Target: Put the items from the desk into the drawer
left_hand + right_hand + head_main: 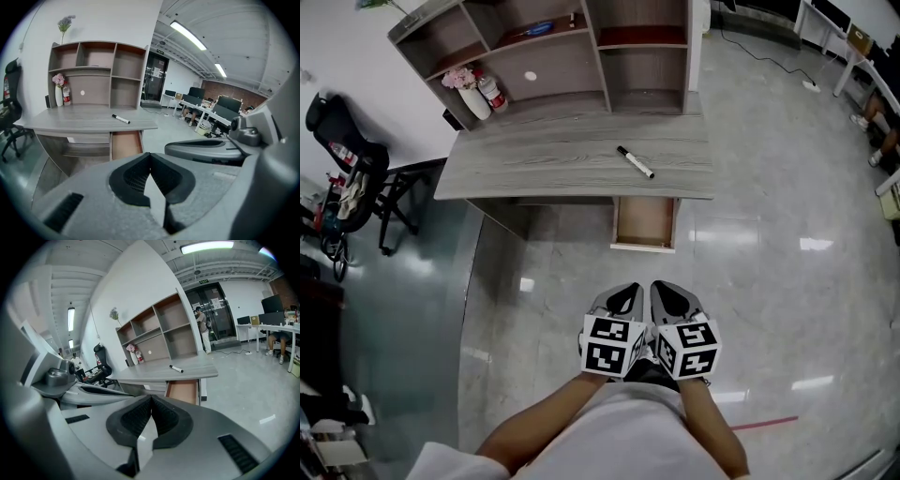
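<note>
A black-and-white marker pen lies on the grey wooden desk, right of centre near its front edge. Below it the drawer stands pulled out and looks bare inside. The pen and the drawer also show in the left gripper view, and the pen above the drawer in the right gripper view. My left gripper and right gripper are held side by side well in front of the desk, over the floor. Both are shut with nothing between the jaws.
A shelf unit stands on the back of the desk, with a vase of pink flowers and a bottle beside it. A black office chair sits to the left. The floor is glossy tile; more desks and people are far off.
</note>
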`<state>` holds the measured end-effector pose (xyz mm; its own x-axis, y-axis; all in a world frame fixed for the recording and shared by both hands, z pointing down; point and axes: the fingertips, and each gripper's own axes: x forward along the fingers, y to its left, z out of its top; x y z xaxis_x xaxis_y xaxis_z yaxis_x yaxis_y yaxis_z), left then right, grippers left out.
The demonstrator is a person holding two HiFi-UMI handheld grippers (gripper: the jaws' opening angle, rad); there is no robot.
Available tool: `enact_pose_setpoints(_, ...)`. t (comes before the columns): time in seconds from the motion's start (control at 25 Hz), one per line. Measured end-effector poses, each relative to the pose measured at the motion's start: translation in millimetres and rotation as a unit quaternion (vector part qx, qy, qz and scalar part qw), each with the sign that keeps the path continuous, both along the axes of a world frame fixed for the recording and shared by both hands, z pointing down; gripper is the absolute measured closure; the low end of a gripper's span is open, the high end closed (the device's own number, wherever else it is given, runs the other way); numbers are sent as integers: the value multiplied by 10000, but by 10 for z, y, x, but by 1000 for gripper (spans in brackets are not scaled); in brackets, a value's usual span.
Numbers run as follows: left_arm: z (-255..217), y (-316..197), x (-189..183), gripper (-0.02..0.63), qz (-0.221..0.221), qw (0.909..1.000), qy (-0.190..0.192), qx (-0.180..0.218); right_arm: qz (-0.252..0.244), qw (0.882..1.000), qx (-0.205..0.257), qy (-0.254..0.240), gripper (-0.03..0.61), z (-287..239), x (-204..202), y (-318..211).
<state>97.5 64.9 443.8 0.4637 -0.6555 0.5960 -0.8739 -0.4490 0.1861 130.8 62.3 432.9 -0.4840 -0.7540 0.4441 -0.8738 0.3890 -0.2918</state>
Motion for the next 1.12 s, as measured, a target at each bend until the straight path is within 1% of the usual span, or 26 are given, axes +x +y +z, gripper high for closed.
enact_pose_setpoints(0.28,-58,-232,-50,611,-181,9998,-14,41,-156,9999,39,14,577,-49,-16,-229)
enact_pose_setpoints(0.52,-27,-476,-165,611,-128,9999,96,15,-120,9998,46,160,577,-35,-136,-465)
enact_pose_setpoints(0.6,3,-596,-208,612,-39,9999,151,-4,-29,9997,40,219,577,-16,-177,-564)
enact_pose_setpoints(0.76,32,-879,-304,611,273,9994,233,2,251,9992,-19,318,577,24,-293,-789)
enact_pose_setpoints(1.12,-17,-1480,-651,611,992,9943,385,-21,802,9955,-76,505,577,-16,-761,-1314)
